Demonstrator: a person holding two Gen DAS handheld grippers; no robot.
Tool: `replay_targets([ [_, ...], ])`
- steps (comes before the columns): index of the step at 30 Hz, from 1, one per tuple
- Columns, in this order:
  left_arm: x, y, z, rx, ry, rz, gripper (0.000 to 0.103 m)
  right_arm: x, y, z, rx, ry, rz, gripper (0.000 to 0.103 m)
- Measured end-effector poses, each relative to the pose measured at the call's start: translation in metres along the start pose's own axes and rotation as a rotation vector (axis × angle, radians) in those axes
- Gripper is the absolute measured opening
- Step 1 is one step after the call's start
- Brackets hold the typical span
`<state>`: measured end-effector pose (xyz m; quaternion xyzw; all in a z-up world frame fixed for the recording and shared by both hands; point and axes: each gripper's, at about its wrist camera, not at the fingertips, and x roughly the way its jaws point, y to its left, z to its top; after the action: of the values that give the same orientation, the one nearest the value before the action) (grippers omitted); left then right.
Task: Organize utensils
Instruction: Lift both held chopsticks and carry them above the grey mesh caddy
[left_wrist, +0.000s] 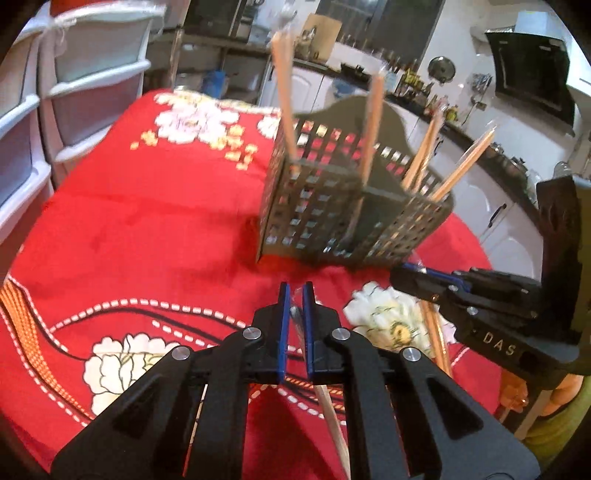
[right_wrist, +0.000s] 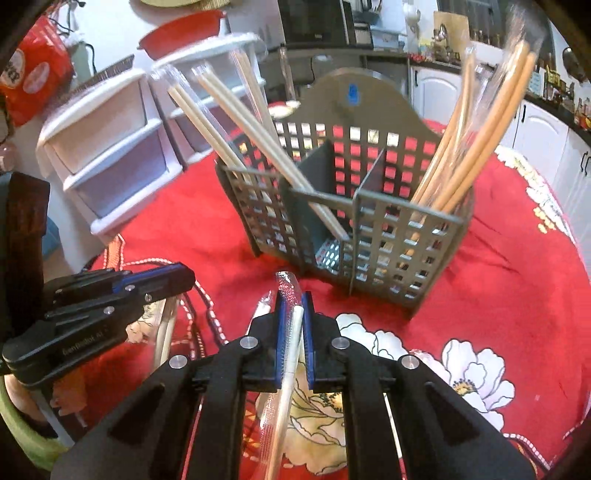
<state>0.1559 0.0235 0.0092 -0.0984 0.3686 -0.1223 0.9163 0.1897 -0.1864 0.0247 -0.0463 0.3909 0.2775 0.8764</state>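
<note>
A grey perforated utensil caddy with dividers stands on the red floral tablecloth. Pale wrapped chopsticks lean in its left compartment and tan ones in its right. My left gripper is shut on a plastic-wrapped pale chopstick just in front of the caddy. My right gripper is shut on a wrapped white chopstick, also in front of the caddy. In the left wrist view the right gripper holds tan sticks. In the right wrist view the left gripper is at the left.
White plastic drawer units stand beside the table at the left. Kitchen counters and cabinets run behind the table at the right. A red bag hangs at the far left.
</note>
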Motion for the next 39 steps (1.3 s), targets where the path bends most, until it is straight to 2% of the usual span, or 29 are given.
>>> replay_targets([
  [14, -0.057, -0.023, 0.043, 0.028, -0.189, -0.024, 0.001, -0.077, 0.003, 0.008, -0.018, -0.226, 0.013, 0.006],
  [23, -0.081, -0.036, 0.072, 0.042, -0.278, -0.037, 0.001, -0.118, -0.005, 0.017, 0.017, -0.371, 0.010, 0.006],
  [31, -0.096, -0.053, 0.096, 0.057, -0.325, -0.092, 0.001, -0.143, -0.017, 0.026, 0.042, -0.460, -0.008, 0.006],
  [39, -0.113, -0.071, 0.125, 0.080, -0.396, -0.112, 0.001, -0.159, -0.031, 0.044, 0.061, -0.534, -0.017, 0.006],
])
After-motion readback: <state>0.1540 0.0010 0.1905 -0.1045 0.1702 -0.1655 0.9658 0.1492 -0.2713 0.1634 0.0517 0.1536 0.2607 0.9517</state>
